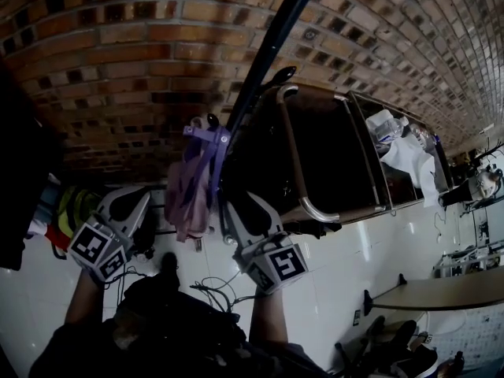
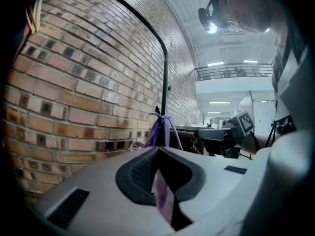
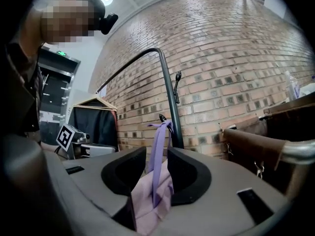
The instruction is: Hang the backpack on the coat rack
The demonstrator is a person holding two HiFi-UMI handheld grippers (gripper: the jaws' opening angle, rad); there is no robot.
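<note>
A pale purple backpack (image 1: 189,195) hangs by its violet strap (image 1: 206,136) from a low hook on the black coat rack pole (image 1: 268,46). My right gripper (image 1: 230,207) is just right of the bag. In the right gripper view its jaws (image 3: 156,154) stand open on either side of the strap (image 3: 158,141) and fabric (image 3: 152,200) without pressing on them. My left gripper (image 1: 140,201) is at the bag's left. In its own view the pads (image 2: 158,154) are together, with a fold of purple fabric (image 2: 163,200) in the slit between them.
A brick wall (image 1: 118,53) stands behind the rack. A brown armchair with a metal frame (image 1: 331,156) is to the right of the pole. A free upper hook (image 3: 176,85) juts from the pole. There are cables on the white floor (image 1: 213,286), and a table edge (image 1: 441,294) is at the right.
</note>
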